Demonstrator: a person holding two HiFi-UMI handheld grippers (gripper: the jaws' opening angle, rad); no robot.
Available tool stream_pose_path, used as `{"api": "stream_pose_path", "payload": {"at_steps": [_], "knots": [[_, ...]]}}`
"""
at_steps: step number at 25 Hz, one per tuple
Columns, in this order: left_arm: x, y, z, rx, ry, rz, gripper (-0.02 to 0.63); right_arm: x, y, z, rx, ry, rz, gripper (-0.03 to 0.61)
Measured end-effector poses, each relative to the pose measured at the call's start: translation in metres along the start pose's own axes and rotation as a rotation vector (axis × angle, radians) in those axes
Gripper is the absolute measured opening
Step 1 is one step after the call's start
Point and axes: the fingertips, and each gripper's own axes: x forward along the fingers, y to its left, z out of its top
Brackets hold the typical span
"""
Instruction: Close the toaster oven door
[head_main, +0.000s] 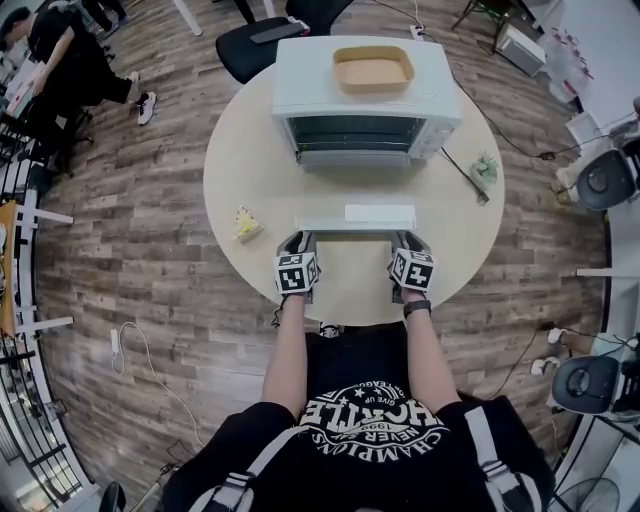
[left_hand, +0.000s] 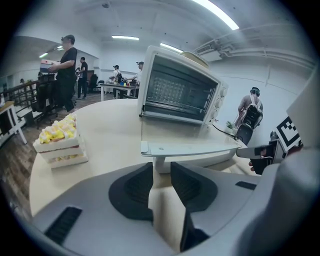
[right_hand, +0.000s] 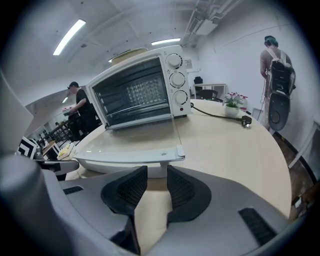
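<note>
A white toaster oven (head_main: 365, 100) stands at the far middle of the round table (head_main: 250, 170). Its glass door (head_main: 355, 218) lies dropped flat toward me, handle at the near edge. My left gripper (head_main: 297, 243) sits at the door's left front corner and my right gripper (head_main: 408, 243) at its right front corner. In the left gripper view the jaws (left_hand: 161, 172) stand narrowly apart, just short of the handle post under the door (left_hand: 190, 147). The right gripper (right_hand: 157, 175) is the same below the door (right_hand: 130, 150); nothing is held.
A slice of layered cake (head_main: 246, 224) lies on the table left of the door. A tan tray (head_main: 373, 68) rests on the oven's top. A small plant (head_main: 486, 168) and a power cord (right_hand: 220, 116) lie at the right. Office chairs and people surround the table.
</note>
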Motion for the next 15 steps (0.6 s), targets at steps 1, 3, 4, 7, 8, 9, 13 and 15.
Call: {"api": "stream_pose_path", "payload": {"at_steps": [1,3,4,7,8,9,13,15], "knots": [[0.002,0.001,-0.001,-0.002,0.002,0.001,0.11,0.001,-0.001,-0.001,-0.001,0.004,-0.004,0.137],[0.005,0.002,-0.001,-0.004,0.006,0.005,0.11,0.005,-0.004,-0.002,0.002,0.009,-0.011,0.137],[0.007,0.003,0.0,-0.004,0.006,0.007,0.11,0.006,-0.006,-0.002,0.003,0.01,-0.013,0.137],[0.011,0.005,0.002,-0.002,0.005,0.016,0.11,0.01,-0.009,0.0,0.007,0.01,-0.02,0.137],[0.012,0.006,0.002,0.002,0.007,0.017,0.109,0.011,-0.01,0.0,0.008,0.011,-0.027,0.135],[0.012,0.006,0.002,0.01,0.009,0.018,0.106,0.012,-0.012,0.0,0.01,0.013,-0.038,0.128],[0.014,0.004,0.003,0.069,0.008,0.035,0.077,0.012,-0.016,-0.001,0.001,0.018,-0.063,0.086],[0.014,0.005,0.004,0.084,0.006,0.04,0.077,0.012,-0.015,0.0,-0.012,0.011,-0.062,0.084]]}}
